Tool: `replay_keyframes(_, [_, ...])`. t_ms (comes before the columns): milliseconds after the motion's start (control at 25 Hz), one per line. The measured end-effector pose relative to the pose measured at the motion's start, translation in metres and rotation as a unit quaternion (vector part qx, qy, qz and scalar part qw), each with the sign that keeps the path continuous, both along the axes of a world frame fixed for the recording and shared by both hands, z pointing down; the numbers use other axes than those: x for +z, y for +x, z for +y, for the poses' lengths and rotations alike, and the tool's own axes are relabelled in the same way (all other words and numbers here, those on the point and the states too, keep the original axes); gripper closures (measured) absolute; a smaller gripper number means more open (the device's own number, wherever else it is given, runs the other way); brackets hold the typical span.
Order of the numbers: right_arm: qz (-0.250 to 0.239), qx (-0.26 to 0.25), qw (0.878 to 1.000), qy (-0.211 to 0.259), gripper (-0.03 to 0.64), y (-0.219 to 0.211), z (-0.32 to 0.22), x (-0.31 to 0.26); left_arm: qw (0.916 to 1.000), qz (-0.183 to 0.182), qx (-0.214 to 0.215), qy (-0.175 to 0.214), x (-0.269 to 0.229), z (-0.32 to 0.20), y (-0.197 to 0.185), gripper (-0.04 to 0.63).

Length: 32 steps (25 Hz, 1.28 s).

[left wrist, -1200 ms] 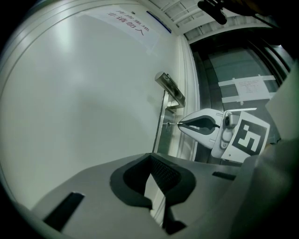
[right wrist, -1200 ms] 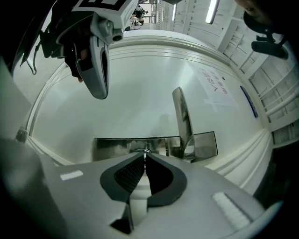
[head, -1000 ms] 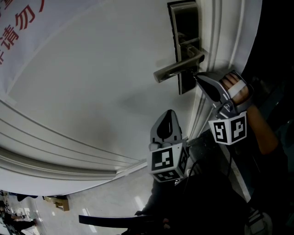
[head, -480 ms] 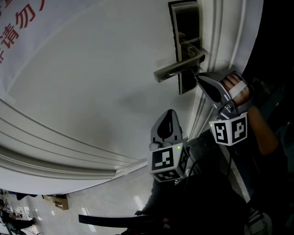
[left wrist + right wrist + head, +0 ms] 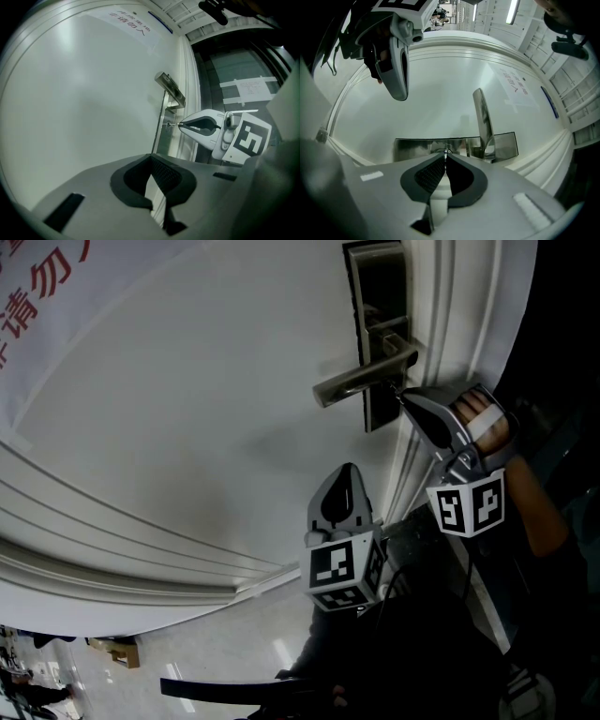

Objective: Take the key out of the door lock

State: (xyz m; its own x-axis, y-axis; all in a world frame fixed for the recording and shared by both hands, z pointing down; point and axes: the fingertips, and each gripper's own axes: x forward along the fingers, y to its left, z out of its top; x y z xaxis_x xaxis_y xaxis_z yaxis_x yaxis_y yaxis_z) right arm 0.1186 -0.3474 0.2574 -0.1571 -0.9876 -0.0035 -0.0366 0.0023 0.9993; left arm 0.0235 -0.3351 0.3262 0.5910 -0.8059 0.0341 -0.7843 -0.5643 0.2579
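Item: key (image 5: 446, 152). It sits at the frame's centre in the right gripper view, and shows in the left gripper view as a thin sliver with its blade in the keyhole. It stands in the door lock (image 5: 379, 329), a dark upright plate at the upper right of the head view.

Right tongs (image 5: 405, 396): clenched on the key's outer end, tips pressed against the lock plate just under the lever. A hand (image 5: 483, 420) grips the body behind them.

Left tongs (image 5: 348, 470): jaws closed together with nothing between them. They hang below the lock, apart from it, with their tip pointing up at the door (image 5: 187, 427).

Obstruction: the lever handle (image 5: 364, 381). This metal bar juts out leftward directly above the key, so the right tongs come in beneath it. In the right gripper view it rises just right of the jaws.

Surroundings:
- White door with raised mouldings (image 5: 112, 549) curving across the lower left.
- Sheet with red print (image 5: 37, 296) at the upper left corner.
- Door frame (image 5: 441, 315) immediately right of the lock.
- Glass pane with a taped paper notice (image 5: 251, 89) at the right of the left gripper view.
- Pale floor with a cardboard box (image 5: 120, 653) at the bottom left.
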Motion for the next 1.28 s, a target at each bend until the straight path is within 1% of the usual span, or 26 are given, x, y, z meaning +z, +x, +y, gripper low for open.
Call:
replay_keyframes(680, [0.001,0.001,1.000,0.000,0.604,0.0004,0.0025,0.0004,1.0000,-0.005,-0.002,0.003,-0.0023,0.0004,-0.0012,0.595])
replay_keyframes(1160, [0.002,0.000,1.000,-0.001,0.604,0.0008,0.0042,0.0005,0.9999,-0.008,0.004,0.004,0.0027,0.0015,0.0003,0.595])
replay_keyframes(1280, [0.002,0.000,1.000,-0.001,0.604,0.0009,0.0042,0.0007,1.0000,0.000,0.008,0.004,-0.0011,0.0019,0.0019,0.595])
